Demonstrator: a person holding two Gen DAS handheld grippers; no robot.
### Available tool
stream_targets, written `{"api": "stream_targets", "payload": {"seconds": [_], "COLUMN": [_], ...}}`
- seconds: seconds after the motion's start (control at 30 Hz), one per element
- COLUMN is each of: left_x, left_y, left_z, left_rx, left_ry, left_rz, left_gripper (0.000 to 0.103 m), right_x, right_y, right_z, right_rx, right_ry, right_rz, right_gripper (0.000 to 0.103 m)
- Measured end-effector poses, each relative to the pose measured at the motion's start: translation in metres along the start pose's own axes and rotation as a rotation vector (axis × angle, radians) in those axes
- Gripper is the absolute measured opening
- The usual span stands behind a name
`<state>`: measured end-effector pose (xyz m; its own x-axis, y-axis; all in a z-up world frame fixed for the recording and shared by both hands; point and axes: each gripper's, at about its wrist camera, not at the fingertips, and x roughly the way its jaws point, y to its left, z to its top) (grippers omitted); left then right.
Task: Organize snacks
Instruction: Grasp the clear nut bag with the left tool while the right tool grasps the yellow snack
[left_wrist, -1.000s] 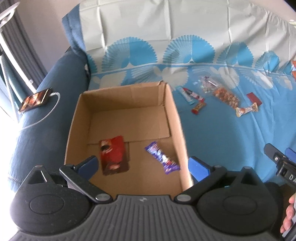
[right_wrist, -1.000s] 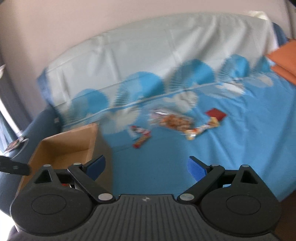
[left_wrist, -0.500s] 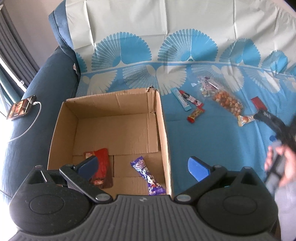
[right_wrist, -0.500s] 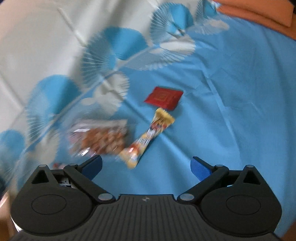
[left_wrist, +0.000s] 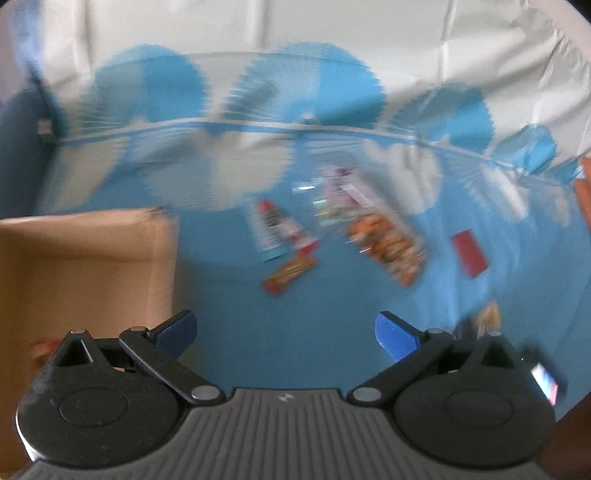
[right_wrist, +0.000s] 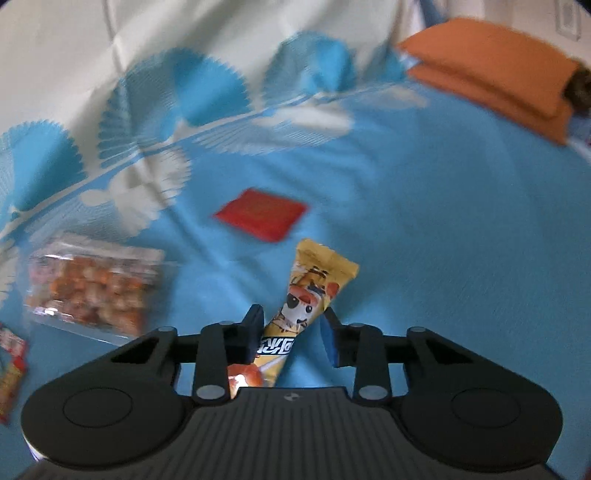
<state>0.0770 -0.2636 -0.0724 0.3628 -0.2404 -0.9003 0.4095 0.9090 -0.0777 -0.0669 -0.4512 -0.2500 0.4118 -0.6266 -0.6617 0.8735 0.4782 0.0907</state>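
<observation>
My right gripper (right_wrist: 293, 332) is down on the blue sheet, its jaws closed most of the way around a yellow snack stick (right_wrist: 310, 295) that lies between them. A red sachet (right_wrist: 262, 218) lies just beyond it and a clear bag of orange nuts (right_wrist: 92, 288) to its left. My left gripper (left_wrist: 284, 332) is open and empty above the sheet, right of the cardboard box (left_wrist: 85, 266). In the blurred left wrist view I see a red bar (left_wrist: 290, 277), a blue-white packet (left_wrist: 277, 229), the nut bag (left_wrist: 384, 243) and the red sachet (left_wrist: 469, 251).
An orange cushion (right_wrist: 491, 70) lies at the far right of the sofa. A white and blue patterned sheet (right_wrist: 424, 221) covers the seat and backrest. More wrappers (right_wrist: 11, 365) lie at the left edge of the right wrist view.
My right gripper dropped onto the yellow snack stick and its jaws narrowed around it. My left gripper swung right, away from over the box, toward the loose snacks.
</observation>
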Motion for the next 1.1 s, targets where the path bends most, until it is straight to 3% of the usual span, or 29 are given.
{"api": "stream_targets", "payload": {"seconds": [0.1, 0.23, 0.37, 0.53, 0.6, 0.73, 0.77, 0.8, 0.83, 0.87, 1.0, 1.1], "left_x": [0.056, 0.132, 0.189, 0.229, 0.229, 0.231, 0.228, 0.224, 0.218, 0.212, 0.176, 0.134], "left_y": [-0.039, -0.071, -0.086, -0.084, -0.089, -0.102, -0.101, -0.1, -0.096, -0.093, -0.073, -0.056], "left_z": [0.025, 0.056, 0.067, 0.067, 0.067, 0.066, 0.065, 0.065, 0.064, 0.065, 0.066, 0.06], "left_rx": [0.007, -0.132, -0.239, -0.319, -0.334, -0.245, -0.242, -0.256, -0.276, -0.283, -0.304, -0.265], "left_ry": [0.072, 0.156, 0.21, 0.238, 0.227, 0.233, 0.225, 0.213, 0.21, 0.215, 0.214, 0.177], "left_rz": [-0.097, -0.181, -0.139, -0.059, -0.016, 0.022, 0.028, 0.034, 0.034, 0.032, -0.007, -0.035], "left_gripper": [0.103, 0.103, 0.103, 0.103, 0.103, 0.103, 0.098, 0.094, 0.08, 0.061, 0.059, 0.059], "right_x": [0.007, 0.019, 0.023, 0.026, 0.027, 0.027, 0.026, 0.025, 0.024, 0.023, 0.008, 0.002], "right_y": [-0.019, -0.026, -0.023, -0.021, -0.021, -0.017, -0.015, -0.015, -0.015, -0.015, -0.026, -0.029], "right_z": [0.005, -0.002, -0.002, 0.001, 0.001, -0.001, -0.003, -0.003, -0.003, -0.001, 0.005, 0.006], "right_rx": [0.022, 0.04, 0.019, 0.013, 0.013, -0.023, -0.039, -0.051, -0.057, -0.058, 0.025, 0.061], "right_ry": [-0.01, 0.014, 0.009, 0.011, 0.011, 0.003, 0.0, -0.006, -0.014, -0.019, -0.148, -0.21], "right_rz": [-0.029, -0.02, -0.003, 0.017, 0.019, 0.007, 0.003, 0.002, 0.007, 0.008, 0.015, 0.024], "right_gripper": [0.036, 0.038, 0.042, 0.057, 0.059, 0.061, 0.06, 0.037, 0.015, 0.015, 0.015, 0.015]}}
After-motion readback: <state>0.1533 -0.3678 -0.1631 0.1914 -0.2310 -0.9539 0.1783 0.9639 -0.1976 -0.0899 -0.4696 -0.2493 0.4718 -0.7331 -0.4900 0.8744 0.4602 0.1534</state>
